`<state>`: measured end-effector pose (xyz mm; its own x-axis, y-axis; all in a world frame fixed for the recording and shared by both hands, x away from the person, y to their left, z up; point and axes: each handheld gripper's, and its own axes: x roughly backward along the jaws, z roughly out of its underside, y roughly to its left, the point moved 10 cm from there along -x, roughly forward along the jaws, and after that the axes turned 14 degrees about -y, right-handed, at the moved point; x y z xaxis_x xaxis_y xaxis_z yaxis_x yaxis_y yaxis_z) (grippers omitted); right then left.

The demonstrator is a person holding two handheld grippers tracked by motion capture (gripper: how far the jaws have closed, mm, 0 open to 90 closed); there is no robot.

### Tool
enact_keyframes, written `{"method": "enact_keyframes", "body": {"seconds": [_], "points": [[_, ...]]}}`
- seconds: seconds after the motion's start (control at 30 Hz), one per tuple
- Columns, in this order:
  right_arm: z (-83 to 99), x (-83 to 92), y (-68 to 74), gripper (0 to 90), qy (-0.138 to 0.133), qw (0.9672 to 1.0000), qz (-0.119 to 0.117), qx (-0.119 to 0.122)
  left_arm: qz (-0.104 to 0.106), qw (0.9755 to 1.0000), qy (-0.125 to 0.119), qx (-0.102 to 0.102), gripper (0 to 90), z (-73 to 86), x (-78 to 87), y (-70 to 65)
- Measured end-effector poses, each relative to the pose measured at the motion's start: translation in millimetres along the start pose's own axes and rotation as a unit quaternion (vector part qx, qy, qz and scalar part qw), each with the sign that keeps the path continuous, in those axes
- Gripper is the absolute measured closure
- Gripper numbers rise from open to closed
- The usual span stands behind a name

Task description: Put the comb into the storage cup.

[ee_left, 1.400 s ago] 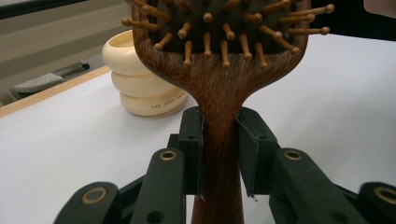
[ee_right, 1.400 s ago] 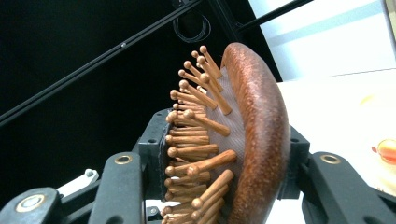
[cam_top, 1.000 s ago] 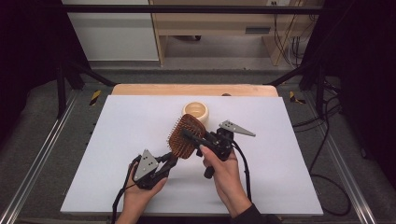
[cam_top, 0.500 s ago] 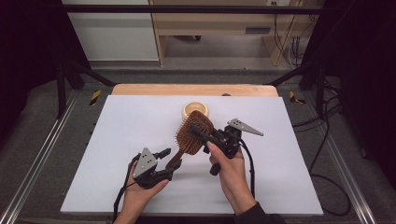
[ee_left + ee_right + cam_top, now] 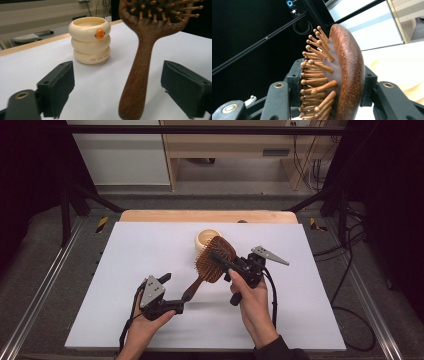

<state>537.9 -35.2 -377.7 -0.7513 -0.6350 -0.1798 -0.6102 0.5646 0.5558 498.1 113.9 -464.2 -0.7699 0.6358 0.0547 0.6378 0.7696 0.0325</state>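
A wooden hairbrush (image 5: 214, 261) is held above the white desk (image 5: 125, 250) by its head, clamped between the jaws of the right gripper (image 5: 223, 261); in the right gripper view one jaw presses into the wooden bristle pins and the other against the rounded back of the head (image 5: 348, 72). The brush slants down toward the left gripper (image 5: 172, 290), and its handle (image 5: 136, 77) stands between that gripper's two jaws. Those jaws have just been opening and now stand wide, with clear gaps on both sides of the handle, so they press on nothing. The left gripper sits low near the front of the desk, in the person's left hand (image 5: 145, 327). Just behind the brush head stands a cream ringed cup (image 5: 90, 40) with a small orange mark on its side, resting on the desk.
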Motion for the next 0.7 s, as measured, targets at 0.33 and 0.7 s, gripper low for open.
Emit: {"method": "enact_keyframes", "body": {"seconds": [0.33, 0.7], "points": [[-8.3, 4.4, -8.6, 50.4, -0.011, 0.9999, 0.009, 0.000, -0.014, 0.9998, -0.011, -0.002, 6.0, -6.5, 7.9, 16.0], [-17.4, 9.8, -16.7, 50.2, -0.021, 0.9996, 0.019, -0.005, -0.040, 0.9990, -0.018, 0.002, 4.6, -12.5, 19.1, 41.1]]}}
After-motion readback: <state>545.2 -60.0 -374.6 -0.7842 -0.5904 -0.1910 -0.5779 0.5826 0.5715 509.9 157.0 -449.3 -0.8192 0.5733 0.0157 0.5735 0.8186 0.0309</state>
